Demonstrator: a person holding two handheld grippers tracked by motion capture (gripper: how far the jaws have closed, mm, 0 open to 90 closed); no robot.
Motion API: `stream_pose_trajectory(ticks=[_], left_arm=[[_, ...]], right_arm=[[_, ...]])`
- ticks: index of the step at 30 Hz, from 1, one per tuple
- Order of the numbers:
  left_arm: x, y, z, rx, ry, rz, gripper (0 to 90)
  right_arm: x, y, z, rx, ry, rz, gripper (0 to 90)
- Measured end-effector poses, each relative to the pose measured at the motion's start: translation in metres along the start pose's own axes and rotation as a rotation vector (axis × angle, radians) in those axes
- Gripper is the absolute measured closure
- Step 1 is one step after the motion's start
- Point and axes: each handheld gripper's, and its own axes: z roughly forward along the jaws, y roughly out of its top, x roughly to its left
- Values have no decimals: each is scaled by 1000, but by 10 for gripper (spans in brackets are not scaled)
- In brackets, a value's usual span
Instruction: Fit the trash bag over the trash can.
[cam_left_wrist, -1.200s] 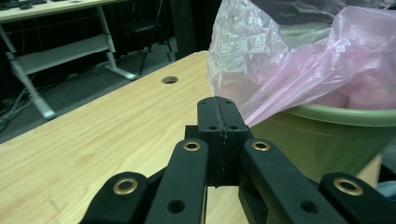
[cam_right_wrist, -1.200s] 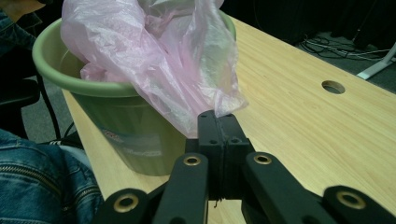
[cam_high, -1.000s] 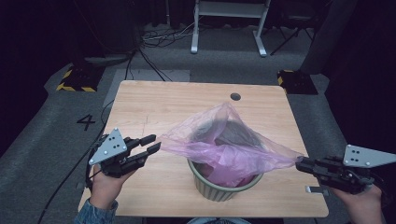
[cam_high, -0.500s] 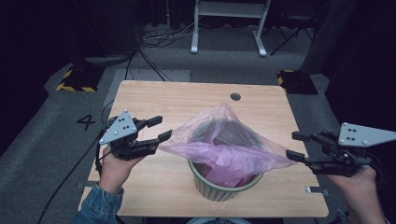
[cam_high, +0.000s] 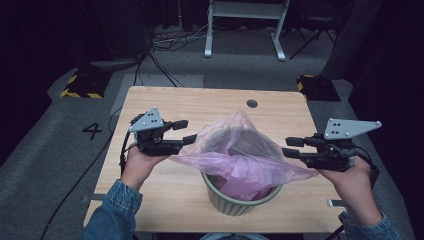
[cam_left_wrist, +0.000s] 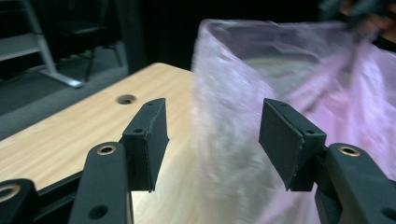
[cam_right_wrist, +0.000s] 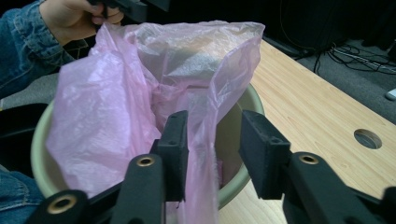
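Between both claws, a pink bag (cam_high: 240, 155) drapes over the green bin (cam_high: 235, 202).

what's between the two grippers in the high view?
The pink bag spans the stretch between the left gripper and the right gripper, draped over the green bin. The high view shows it; the left jaws have just been opening and stand apart.

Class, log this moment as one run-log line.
left gripper: open, opening, beside pink bag | right gripper: open, closing, bag edge between jaws | bin: bag partly inside
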Motion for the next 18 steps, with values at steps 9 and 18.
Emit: stream_pose_trajectory(ticks=[9,18], left_arm=[[8,-10,13,76,-77,12,402],[4,-9,17,77,-129,-15,898]], right_arm=[[-4,-6,14,10,26,-14,615],[-11,-10,20,34,11,-25,900]])
